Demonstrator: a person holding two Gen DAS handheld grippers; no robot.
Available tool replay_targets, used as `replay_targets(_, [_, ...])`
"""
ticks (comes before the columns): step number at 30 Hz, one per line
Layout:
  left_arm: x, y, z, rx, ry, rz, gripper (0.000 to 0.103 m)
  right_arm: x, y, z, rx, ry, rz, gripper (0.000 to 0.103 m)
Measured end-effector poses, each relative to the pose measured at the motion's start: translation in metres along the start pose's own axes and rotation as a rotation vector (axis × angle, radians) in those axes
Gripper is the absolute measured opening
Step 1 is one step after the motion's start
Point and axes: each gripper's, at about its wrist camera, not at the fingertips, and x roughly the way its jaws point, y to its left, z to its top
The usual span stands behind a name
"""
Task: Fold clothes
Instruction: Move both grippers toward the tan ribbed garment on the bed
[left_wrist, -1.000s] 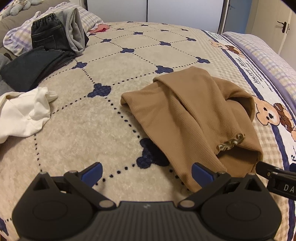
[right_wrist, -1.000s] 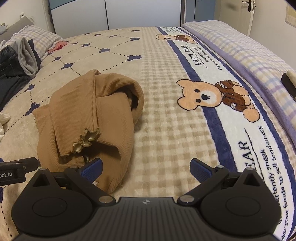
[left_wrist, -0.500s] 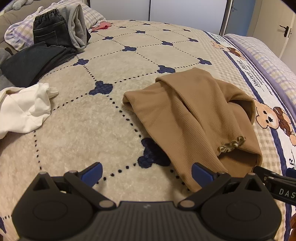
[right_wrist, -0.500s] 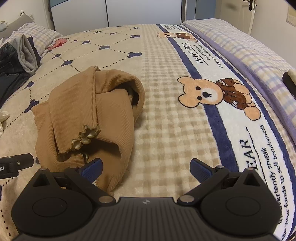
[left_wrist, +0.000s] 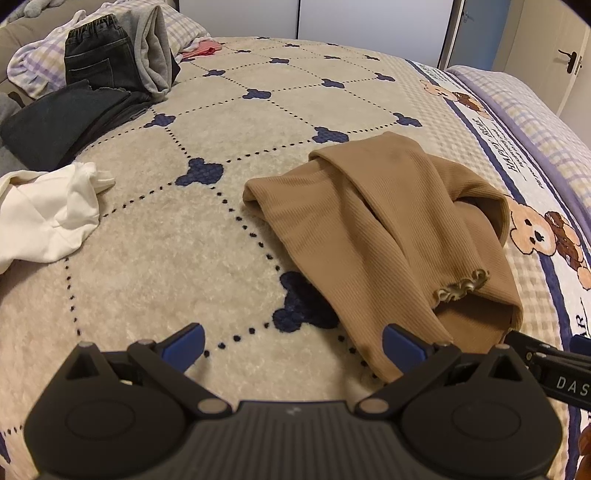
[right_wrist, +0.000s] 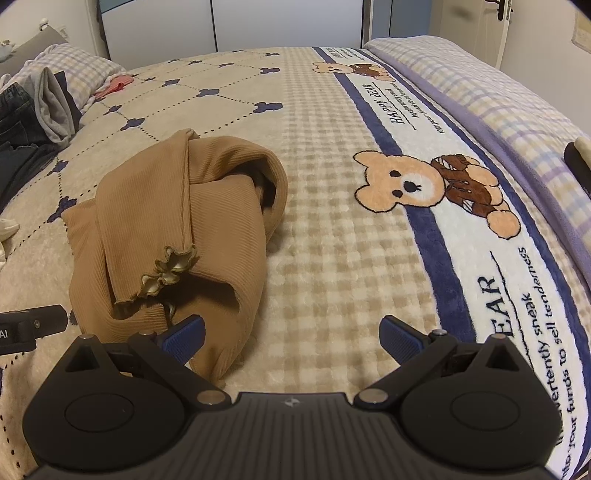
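bed: a blanket (left_wrist: 155, 266) covers it, beige with dotted diamond lines and navy clover marks; along one side runs a navy-edged white band with printed bears (right_wrist: 424, 184) and lettering.
tan top: a ribbed tan top (left_wrist: 369, 229) lies bunched on the blanket, roughly mid-bed, with one sleeve crossed over the body; its ruffled cuff (right_wrist: 168, 273) rests on top of the heap, toward the near edge.
left gripper: the left gripper (left_wrist: 291, 345) hangs low over the blanket, jaws spread wide, nothing between them; its right blue pad sits just at the near hem of the tan top, touching or not i cannot tell.
right gripper: the right gripper (right_wrist: 291, 338) also wide open and empty; its left blue pad is right beside the near fold of the tan top, the other pad over bare checked blanket.
other clothes: a crumpled white garment (left_wrist: 48, 214) lies well to the left of the tan top; farther back a dark pile (left_wrist: 62, 125) with black jeans (left_wrist: 98, 62) and a grey piece (left_wrist: 157, 62) leaning by a checked pillow.
far end: white cupboard doors (left_wrist: 373, 26) behind the bed.
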Motion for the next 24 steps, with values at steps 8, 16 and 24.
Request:
replay_targets(8, [0.001,0.001,0.000,-0.005,0.000,0.010,0.103,0.000,0.000,0.001,0.002,0.000,0.001,0.103])
replay_targets(16, [0.001,0.003,0.002,0.001,-0.010,0.025,0.103,0.003,0.001,0.004,-0.003,0.017,0.008,0.103])
replay_targets(24, [0.005,0.014,0.010,-0.035,-0.058,0.025,0.103,0.000,0.000,0.008,-0.002,-0.033,0.037,0.103])
